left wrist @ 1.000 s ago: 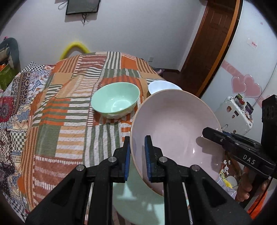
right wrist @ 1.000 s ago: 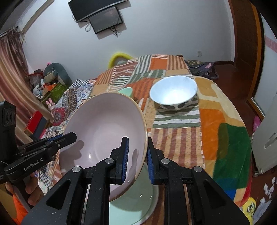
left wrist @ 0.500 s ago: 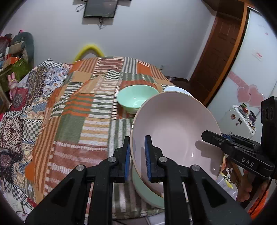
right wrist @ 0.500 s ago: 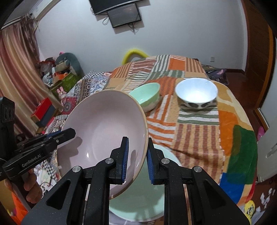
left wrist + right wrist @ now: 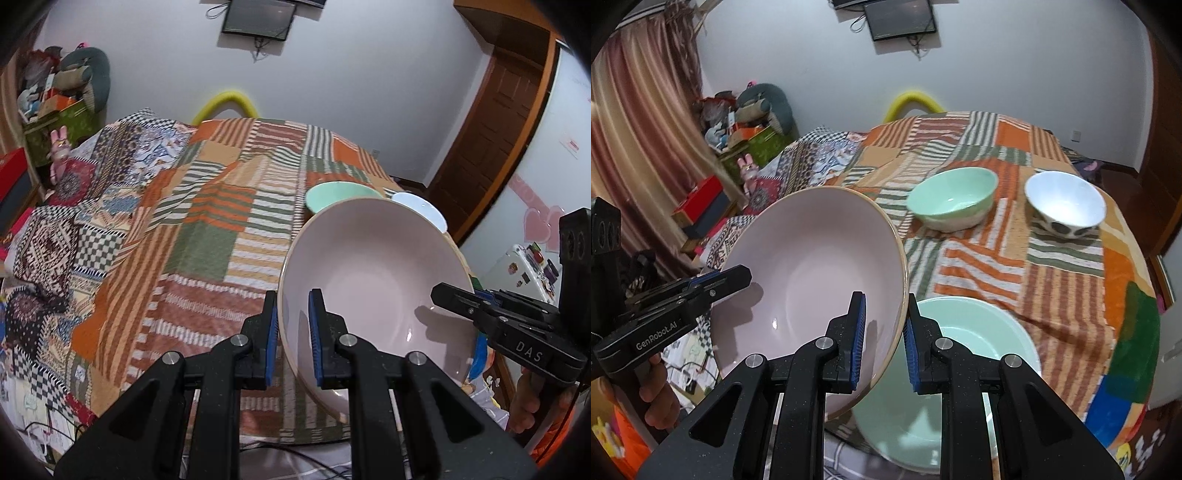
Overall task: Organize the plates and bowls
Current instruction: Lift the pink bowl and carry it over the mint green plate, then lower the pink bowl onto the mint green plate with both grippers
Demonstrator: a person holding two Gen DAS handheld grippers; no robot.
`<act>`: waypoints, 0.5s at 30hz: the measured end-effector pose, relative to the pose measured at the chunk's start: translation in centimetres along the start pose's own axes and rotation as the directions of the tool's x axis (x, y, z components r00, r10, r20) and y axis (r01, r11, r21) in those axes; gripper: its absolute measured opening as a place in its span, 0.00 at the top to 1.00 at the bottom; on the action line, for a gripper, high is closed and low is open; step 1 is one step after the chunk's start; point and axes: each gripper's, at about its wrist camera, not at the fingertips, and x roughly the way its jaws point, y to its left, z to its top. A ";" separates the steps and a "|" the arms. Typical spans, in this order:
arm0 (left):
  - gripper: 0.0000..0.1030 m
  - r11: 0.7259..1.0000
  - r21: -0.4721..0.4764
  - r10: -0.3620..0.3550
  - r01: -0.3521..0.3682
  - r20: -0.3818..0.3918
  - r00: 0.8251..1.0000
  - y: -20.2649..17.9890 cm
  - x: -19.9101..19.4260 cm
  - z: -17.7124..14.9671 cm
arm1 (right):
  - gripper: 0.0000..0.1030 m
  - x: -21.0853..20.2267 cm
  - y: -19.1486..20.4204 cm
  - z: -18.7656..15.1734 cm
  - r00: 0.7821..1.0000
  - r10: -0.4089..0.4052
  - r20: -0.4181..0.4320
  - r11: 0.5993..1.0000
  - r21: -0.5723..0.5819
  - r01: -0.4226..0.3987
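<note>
A large pale pink bowl [image 5: 373, 280] [image 5: 812, 280] hangs tilted in the air above the near edge of the table. My left gripper [image 5: 293, 332] is shut on its left rim and my right gripper [image 5: 884, 336] is shut on its right rim. Each gripper shows in the other's view, clamped on the far rim: the right gripper [image 5: 447, 295] and the left gripper [image 5: 735, 277]. A mint green plate [image 5: 967, 354] lies on the table under the pink bowl's right side. Farther back stand a mint green bowl [image 5: 953, 199] [image 5: 340, 194] and a white bowl [image 5: 1065, 203] [image 5: 421, 208] with dark spots.
A patchwork cloth of orange, green and striped squares covers the round table [image 5: 1052, 280] [image 5: 207, 236]. A yellow chair back [image 5: 914, 101] stands behind it. Boxes and soft toys [image 5: 738, 129] pile up at the left wall. A wooden door [image 5: 491, 147] and a white fridge [image 5: 524, 269] are on the right.
Both grippers carried the pink bowl leftward and back toward me. The mint plate, earlier under the bowl, now lies to its right. The green and white bowls look farther away.
</note>
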 end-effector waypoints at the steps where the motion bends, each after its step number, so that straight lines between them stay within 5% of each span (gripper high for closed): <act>1: 0.86 1.000 -0.007 0.006 -0.006 -0.002 1.000 0.4 0.0 -0.1 | 0.83 0.2 0.3 0.0 1.000 0.002 -0.004 1.000 -0.004 -0.002; 15: 0.86 0.995 -0.070 0.063 -0.069 -0.078 0.995 4.7 2.5 -2.0 | 0.83 4.6 2.6 -0.7 0.993 0.027 -0.112 0.999 -0.031 -0.030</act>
